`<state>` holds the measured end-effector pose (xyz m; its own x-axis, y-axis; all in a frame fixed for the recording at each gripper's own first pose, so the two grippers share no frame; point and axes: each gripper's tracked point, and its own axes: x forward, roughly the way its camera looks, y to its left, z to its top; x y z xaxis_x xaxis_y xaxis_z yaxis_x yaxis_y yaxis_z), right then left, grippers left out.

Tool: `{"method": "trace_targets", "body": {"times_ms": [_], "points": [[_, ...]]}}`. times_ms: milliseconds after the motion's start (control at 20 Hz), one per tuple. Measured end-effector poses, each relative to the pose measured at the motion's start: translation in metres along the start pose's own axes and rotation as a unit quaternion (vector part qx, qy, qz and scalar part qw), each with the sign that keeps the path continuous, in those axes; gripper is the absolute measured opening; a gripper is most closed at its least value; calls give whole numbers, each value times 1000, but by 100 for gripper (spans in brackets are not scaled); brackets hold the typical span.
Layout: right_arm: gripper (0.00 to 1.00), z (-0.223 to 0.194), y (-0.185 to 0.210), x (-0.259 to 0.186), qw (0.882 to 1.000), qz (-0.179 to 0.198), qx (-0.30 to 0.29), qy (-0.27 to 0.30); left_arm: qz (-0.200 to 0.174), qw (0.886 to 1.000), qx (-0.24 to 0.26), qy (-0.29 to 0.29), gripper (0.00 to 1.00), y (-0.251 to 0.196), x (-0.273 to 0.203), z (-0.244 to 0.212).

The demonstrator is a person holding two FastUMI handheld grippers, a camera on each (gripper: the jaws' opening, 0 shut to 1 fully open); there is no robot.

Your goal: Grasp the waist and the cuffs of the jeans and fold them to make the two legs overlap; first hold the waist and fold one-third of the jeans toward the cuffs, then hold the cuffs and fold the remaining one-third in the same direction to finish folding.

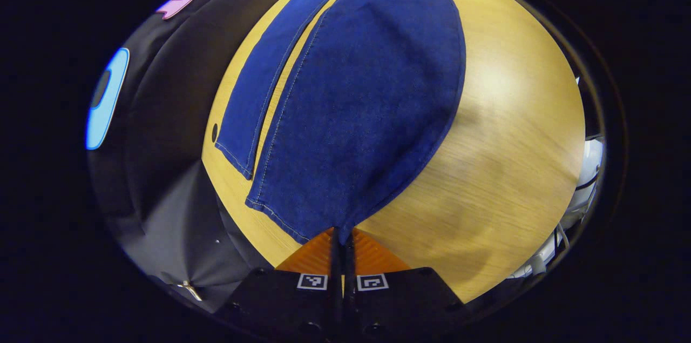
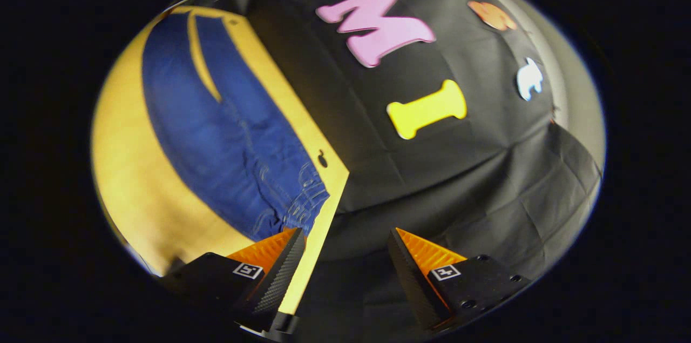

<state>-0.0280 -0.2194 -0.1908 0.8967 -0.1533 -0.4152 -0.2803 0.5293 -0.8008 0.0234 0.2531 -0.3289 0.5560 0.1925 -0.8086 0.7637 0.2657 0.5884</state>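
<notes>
The left gripper (image 1: 342, 237) has its jaws pinching a cuff (image 1: 302, 219) of the blue jeans (image 1: 367, 100), which lie on the wooden surface (image 1: 513, 159). The right gripper (image 2: 345, 248), jaws spread, hangs by the waist (image 2: 302, 197).

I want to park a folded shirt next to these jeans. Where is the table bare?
In the left gripper view, bare table lies right of the jeans. Crowded: only a thin strip between the two legs, and the booth wall runs close along the far leg.
</notes>
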Motion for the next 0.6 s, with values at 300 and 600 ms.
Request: {"method": "trace_targets", "body": {"times_ms": [300,600], "points": [[95,-68,47,48,986,107,-121,31,-5,1000,3,25,6,0,0,1],[96,-98,105,101,953,186,-238,22,14,999,-20,45,5,1,1,2]]}}
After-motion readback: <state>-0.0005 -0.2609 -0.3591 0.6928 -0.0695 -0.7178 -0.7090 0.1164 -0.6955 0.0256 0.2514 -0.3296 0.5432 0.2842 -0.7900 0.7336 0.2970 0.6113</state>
